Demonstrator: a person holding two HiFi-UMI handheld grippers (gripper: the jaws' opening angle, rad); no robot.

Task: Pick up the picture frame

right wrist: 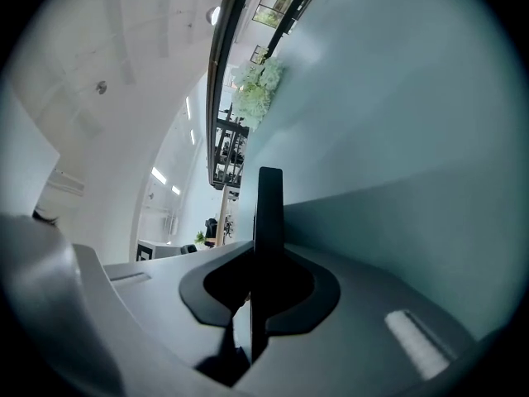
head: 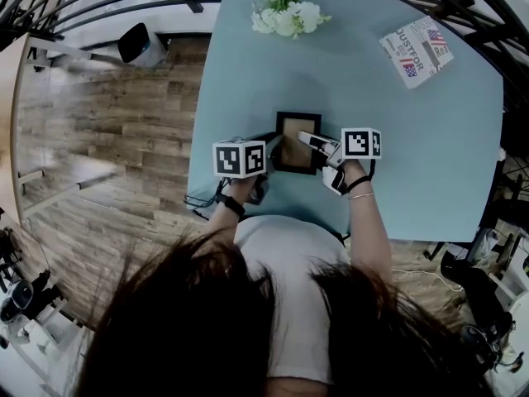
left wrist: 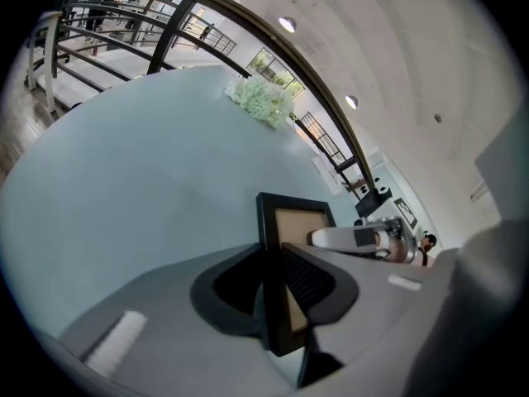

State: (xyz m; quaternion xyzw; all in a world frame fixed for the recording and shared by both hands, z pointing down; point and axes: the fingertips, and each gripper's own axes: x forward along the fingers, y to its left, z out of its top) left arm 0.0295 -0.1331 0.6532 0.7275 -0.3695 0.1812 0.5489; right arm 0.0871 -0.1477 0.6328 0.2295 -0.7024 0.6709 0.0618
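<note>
Dark hair fills the near edge of my head view, with a white shirt just beyond it and both forearms reaching out over the near edge of the pale blue table. Past the wrists I see the two marker cubes, and between them the picture frame, black-rimmed with a tan panel, over the near middle of the table. On my left, the left gripper is clamped on the frame's left rim; its own view shows the left gripper with both jaws pressed flat against the dark edge of the picture frame, whose tan face turns to the right. On my right, the right gripper grasps the frame's right side; through its camera the right gripper has its jaws closed tight on the picture frame, which I see edge-on as a thin dark bar. I cannot tell whether the frame's bottom touches the tabletop. Farther out, well apart from the frame, a printed booklet lies near the far right corner, and a bunch of white flowers sits at the far edge. Wooden floor runs off to the left of the table.
</note>
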